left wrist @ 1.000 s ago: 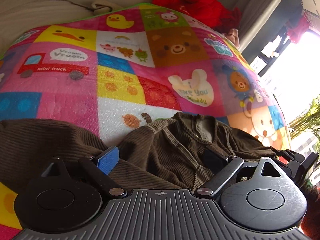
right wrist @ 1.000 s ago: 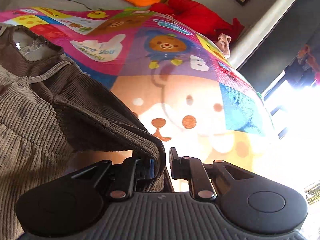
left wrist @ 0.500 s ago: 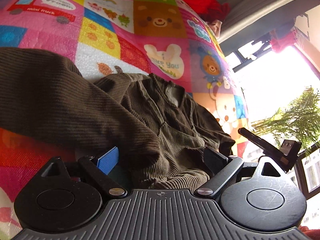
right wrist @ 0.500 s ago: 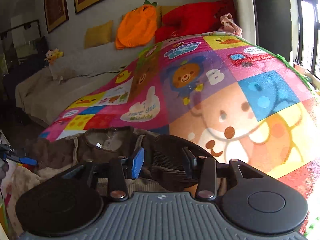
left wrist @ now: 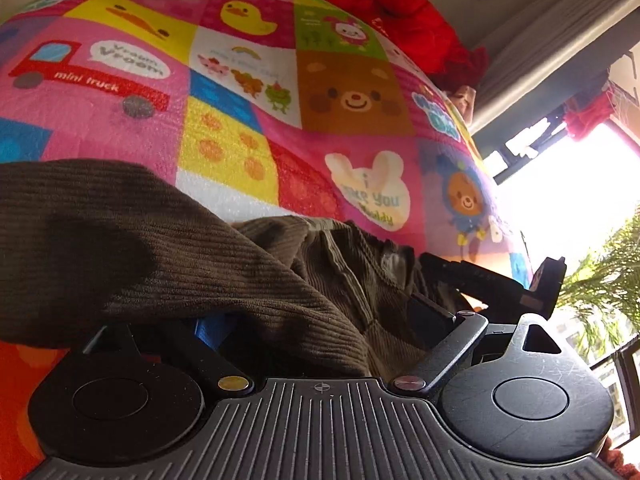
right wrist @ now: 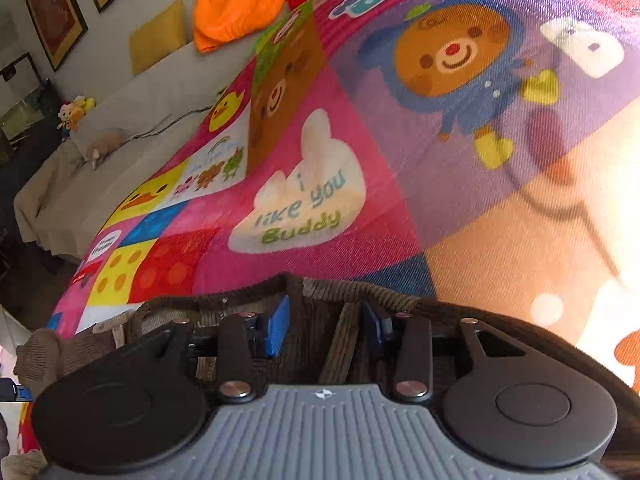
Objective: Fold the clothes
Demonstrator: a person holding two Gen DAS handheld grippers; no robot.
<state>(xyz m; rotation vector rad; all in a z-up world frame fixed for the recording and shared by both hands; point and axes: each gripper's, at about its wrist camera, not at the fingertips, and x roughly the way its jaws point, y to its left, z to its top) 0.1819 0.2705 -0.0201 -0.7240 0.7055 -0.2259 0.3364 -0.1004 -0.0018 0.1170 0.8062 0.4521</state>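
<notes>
Left wrist view: the brown corduroy garment (left wrist: 168,248) lies bunched on the patchwork play mat (left wrist: 240,92), and a thick fold of it is draped over the left gripper (left wrist: 320,320), hiding most of the blue pad on one finger. Half a second ago that pad stood clear of the cloth; now the fold has slid over it. The fingers stand wide apart with fabric between them, so I read this gripper as released, not clamping. The right gripper's tool body shows at the garment's far edge, nearer than a second ago. Right wrist view: the right gripper (right wrist: 326,328) sits low over the garment's ribbed collar edge (right wrist: 344,288), fingers spread with a flat strip of corduroy lying in the gap, neither pad pressing it. A second ago this gripper was pinched on a cloth edge; it has since let go and the camera has swung down close to the mat (right wrist: 304,208). Judgement: a carried portion has been laid down and dropped, consistent with one fold just set. The garment looks rumpled and not squared, so the folding seems unfinished.
</notes>
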